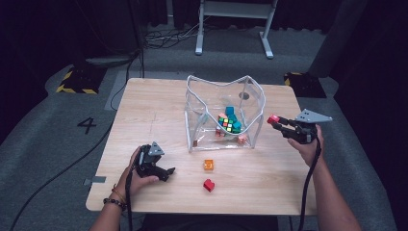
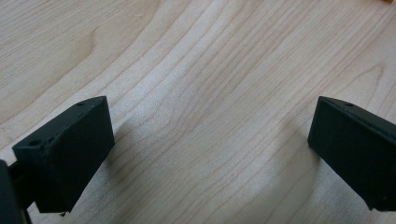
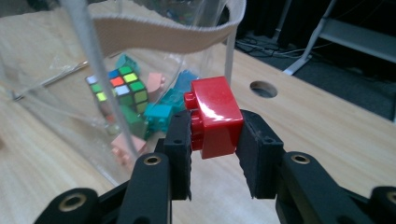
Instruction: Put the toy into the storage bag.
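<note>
The right gripper (image 1: 275, 121) is clamped on a small glossy red plastic building block (image 3: 214, 116), its two black jaws pressing the block's opposite faces with the studded side turned toward the clear soft-walled plastic bin with the pale fabric rim (image 1: 191, 113). In the high view the block sits just outside the bin's right wall, near rim height and not yet over the opening. The bin lies to the left of the held block; judged from this, the coming move calls for carrying the block leftward over the rim and in above the contents before release. The sagging rim band (image 3: 163, 35) hangs in the path in the right gripper view, so clearance above it appears to be the deciding point.

Inside the bin lie a multicoloured puzzle cube (image 3: 119, 86) and several teal and pink blocks.

The left gripper (image 1: 166, 173) rests low on the light wooden table (image 1: 144, 106), in front of the bin and to its left, jaws standing wide apart with nothing between them. An orange block (image 1: 208, 164) and a second red block (image 1: 209, 185) lie on the table in front of the bin, nearer the left gripper than the right.
</note>
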### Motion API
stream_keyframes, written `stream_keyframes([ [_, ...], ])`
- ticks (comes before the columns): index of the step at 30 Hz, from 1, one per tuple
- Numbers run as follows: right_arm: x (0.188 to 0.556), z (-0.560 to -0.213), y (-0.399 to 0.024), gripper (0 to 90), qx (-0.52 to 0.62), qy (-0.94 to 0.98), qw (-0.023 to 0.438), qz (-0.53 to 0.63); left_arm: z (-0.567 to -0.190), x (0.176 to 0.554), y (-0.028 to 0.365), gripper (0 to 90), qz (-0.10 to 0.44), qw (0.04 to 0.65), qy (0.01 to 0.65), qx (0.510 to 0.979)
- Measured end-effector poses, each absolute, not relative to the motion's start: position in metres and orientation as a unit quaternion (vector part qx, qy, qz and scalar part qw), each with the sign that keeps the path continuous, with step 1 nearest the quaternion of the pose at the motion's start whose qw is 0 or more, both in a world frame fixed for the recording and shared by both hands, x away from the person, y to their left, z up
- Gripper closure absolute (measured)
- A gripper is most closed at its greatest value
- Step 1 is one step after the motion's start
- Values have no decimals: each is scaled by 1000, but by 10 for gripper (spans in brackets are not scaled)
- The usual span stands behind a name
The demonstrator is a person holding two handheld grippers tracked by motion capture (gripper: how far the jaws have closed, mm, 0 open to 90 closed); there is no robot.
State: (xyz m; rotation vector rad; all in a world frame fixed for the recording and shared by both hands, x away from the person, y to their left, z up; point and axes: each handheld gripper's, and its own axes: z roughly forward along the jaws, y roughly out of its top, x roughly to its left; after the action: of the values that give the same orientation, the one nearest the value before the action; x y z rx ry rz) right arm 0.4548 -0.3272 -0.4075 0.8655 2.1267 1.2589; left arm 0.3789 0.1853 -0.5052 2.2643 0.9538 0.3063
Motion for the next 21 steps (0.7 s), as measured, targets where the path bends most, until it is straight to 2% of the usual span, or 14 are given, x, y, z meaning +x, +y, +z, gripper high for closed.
stream_keyframes([
  [21, 492, -363, -322, 665, 333, 770, 270, 472, -505, 379, 185, 4, 117, 327, 364, 864],
])
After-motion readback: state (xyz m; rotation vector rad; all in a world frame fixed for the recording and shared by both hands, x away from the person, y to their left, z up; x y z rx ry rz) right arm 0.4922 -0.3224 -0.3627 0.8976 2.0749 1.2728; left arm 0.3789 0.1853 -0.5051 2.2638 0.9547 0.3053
